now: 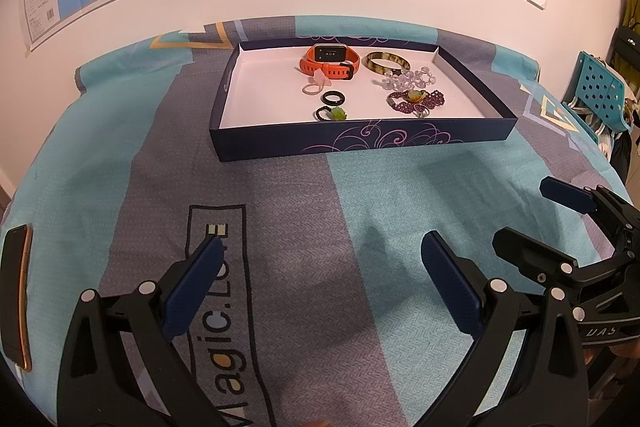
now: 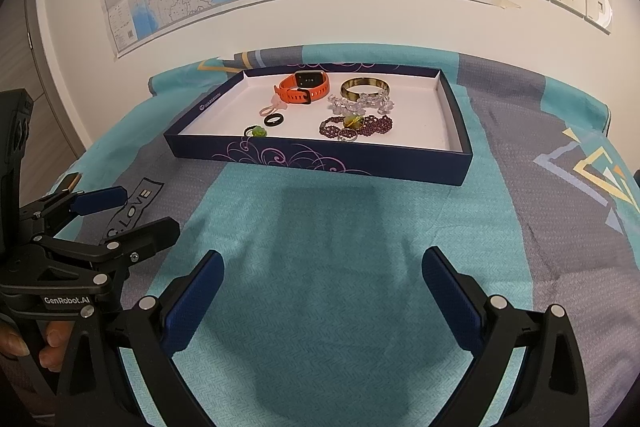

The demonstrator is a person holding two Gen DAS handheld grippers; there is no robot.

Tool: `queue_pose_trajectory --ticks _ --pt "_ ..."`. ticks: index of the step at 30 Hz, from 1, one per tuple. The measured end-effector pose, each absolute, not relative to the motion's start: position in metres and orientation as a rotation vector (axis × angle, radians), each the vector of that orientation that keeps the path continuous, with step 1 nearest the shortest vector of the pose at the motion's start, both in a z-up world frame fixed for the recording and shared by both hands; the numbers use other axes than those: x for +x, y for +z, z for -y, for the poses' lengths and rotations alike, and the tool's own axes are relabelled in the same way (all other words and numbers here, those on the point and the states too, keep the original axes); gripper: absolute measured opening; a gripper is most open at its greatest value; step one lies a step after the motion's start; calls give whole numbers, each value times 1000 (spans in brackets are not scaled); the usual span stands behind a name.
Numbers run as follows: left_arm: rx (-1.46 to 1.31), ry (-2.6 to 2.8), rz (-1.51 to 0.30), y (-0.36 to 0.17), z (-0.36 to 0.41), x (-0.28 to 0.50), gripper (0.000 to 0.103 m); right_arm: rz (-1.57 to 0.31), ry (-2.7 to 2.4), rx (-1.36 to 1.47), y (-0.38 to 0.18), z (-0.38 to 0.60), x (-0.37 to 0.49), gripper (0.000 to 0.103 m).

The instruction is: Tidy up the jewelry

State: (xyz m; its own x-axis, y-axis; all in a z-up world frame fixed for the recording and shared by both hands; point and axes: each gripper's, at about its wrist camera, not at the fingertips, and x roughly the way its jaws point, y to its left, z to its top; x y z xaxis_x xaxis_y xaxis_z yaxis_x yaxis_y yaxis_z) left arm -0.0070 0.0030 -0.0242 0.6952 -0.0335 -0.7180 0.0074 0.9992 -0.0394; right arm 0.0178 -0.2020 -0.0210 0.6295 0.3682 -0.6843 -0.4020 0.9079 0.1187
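Left gripper [image 1: 324,283] hovers open over the bedspread [image 1: 400,211]; the tray [image 1: 360,143] near the bedspread's far edge holds jewelry [image 1: 414,97].

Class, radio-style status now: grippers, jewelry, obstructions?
Left gripper open, empty. Right gripper open, empty. Jewelry all in box: orange watch, bangle, rings, beads. Path clear.

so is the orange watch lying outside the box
No, the orange watch lies inside the box, near its far wall beside the bangle.
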Motion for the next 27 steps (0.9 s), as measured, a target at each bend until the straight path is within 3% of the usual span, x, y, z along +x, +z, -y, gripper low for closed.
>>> queue_pose_trajectory --ticks 27 --pt "-30 -23 -775 -19 -4 -7 97 -773 444 -38 -20 206 20 96"
